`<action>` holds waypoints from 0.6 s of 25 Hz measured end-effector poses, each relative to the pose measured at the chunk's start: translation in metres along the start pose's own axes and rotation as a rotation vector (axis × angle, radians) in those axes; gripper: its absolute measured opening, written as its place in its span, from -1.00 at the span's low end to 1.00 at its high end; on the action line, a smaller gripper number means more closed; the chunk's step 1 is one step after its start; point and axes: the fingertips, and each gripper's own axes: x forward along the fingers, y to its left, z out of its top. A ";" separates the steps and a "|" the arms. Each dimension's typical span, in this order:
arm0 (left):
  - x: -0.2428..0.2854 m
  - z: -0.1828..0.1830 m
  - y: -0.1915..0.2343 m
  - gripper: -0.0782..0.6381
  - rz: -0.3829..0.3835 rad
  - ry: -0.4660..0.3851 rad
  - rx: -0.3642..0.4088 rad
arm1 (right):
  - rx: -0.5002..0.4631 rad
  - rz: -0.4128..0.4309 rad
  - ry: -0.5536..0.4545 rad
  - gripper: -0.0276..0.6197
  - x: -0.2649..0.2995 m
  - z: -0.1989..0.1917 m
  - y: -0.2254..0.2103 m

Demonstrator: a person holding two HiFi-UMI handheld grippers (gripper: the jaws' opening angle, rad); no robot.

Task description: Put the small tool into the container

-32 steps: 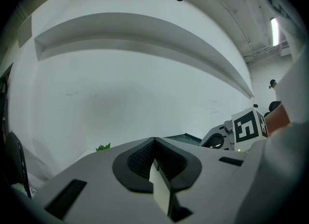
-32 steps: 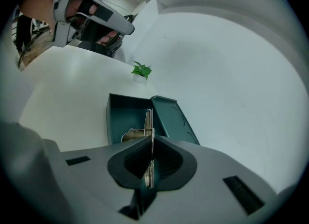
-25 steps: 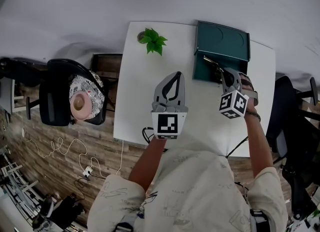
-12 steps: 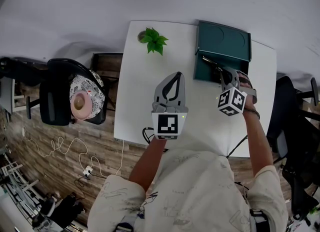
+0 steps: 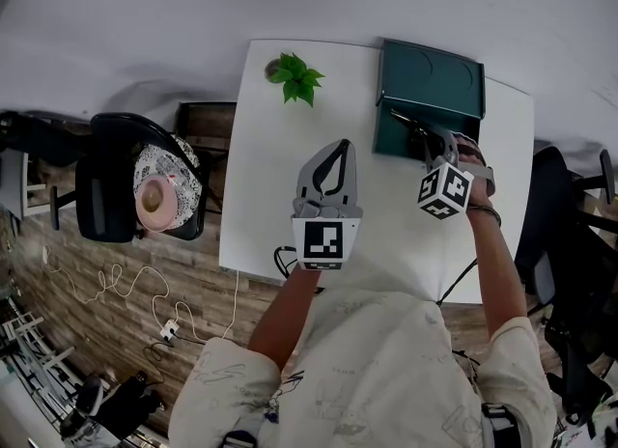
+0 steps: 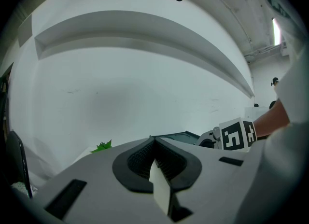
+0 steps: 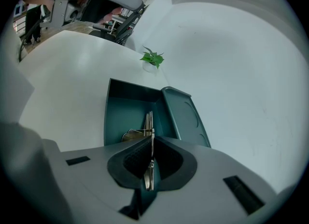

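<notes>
A teal container (image 5: 394, 135) stands open at the far right of the white table (image 5: 280, 205), its lid (image 5: 431, 79) laid back behind it. My right gripper (image 5: 432, 139) is shut on a small thin metal tool (image 5: 409, 123). The tool (image 7: 149, 120) sticks out past the jaws over the container's open inside (image 7: 120, 109), beside the raised lid (image 7: 186, 117). Whether it touches the floor of the box I cannot tell. My left gripper (image 5: 340, 144) hovers over the table's middle, shut and holding nothing, its pads meeting at the tip (image 6: 154, 140).
A small green plant (image 5: 295, 77) stands near the table's far edge, left of the container. A black chair with a pink object on it (image 5: 145, 195) is off the table's left side. Another dark chair (image 5: 570, 243) stands at the right.
My right gripper has edged a little toward the container and tilted slightly, with the tool still in its jaws. The left gripper has stayed where it was.
</notes>
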 end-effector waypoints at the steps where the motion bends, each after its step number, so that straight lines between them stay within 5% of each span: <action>1: 0.000 0.000 0.000 -0.76 0.000 0.001 0.001 | 0.002 0.001 0.000 -0.86 0.000 0.000 -0.001; 15: -0.001 0.001 -0.001 -0.76 -0.003 0.002 0.005 | -0.017 0.013 0.041 -0.76 0.012 -0.004 0.005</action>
